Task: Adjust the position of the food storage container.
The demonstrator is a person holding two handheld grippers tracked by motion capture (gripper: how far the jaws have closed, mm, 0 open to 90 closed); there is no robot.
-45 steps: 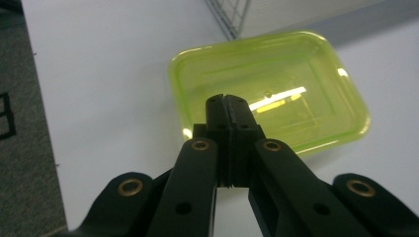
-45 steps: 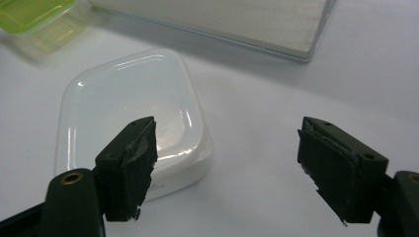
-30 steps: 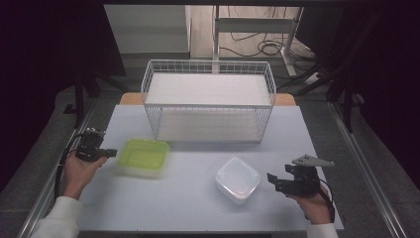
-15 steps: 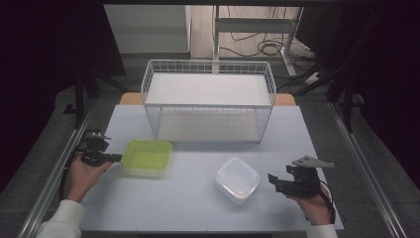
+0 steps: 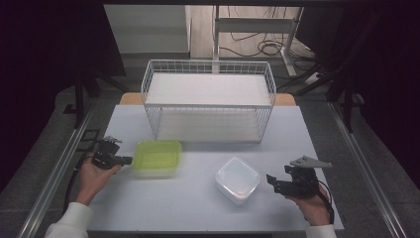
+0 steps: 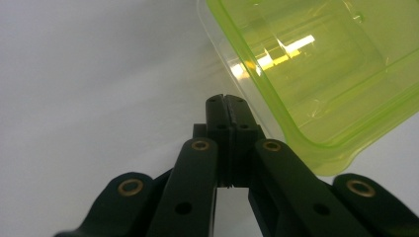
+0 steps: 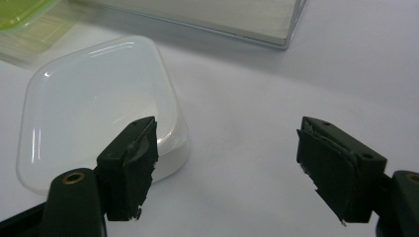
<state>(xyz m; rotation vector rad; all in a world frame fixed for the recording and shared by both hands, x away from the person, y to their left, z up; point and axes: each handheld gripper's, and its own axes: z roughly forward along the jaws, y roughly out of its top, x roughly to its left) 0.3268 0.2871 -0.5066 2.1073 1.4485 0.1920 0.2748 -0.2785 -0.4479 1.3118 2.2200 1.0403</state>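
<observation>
At the far left of the pale table [image 5: 198, 208], the person's left hand [image 5: 91, 178] holds the left gripper [image 5: 128, 160] low over the surface, pointing toward the green container [image 5: 157, 157]. Its jaws are pressed fully together with nothing between them. In the left gripper view the closed tips sit right at the near corner of the green container [image 6: 316, 74], against or just short of its rim; I cannot tell whether they actually touch. The container is a translucent lime-green tub, sitting flat on the table, left of centre and in front of the wire basket.

Behind it, at the middle back of the table, stands the white wire basket [image 5: 208, 99], a tall rectangular cage with a pale board as its floor.

Right of centre, closer to the person, lies the white container [image 5: 237, 179], a rounded square turned corner-on, also flat on the table and well apart from the green one.

Farther right, the right hand [image 5: 312, 206] holds the right gripper [image 5: 272, 182] near the table's front right corner, aimed at the white container. Its jaws stand wide apart and hold nothing. In the right gripper view the white container [image 7: 94, 103] lies just ahead of one finger [image 7: 129, 168], with bare table between the two fingers.
</observation>
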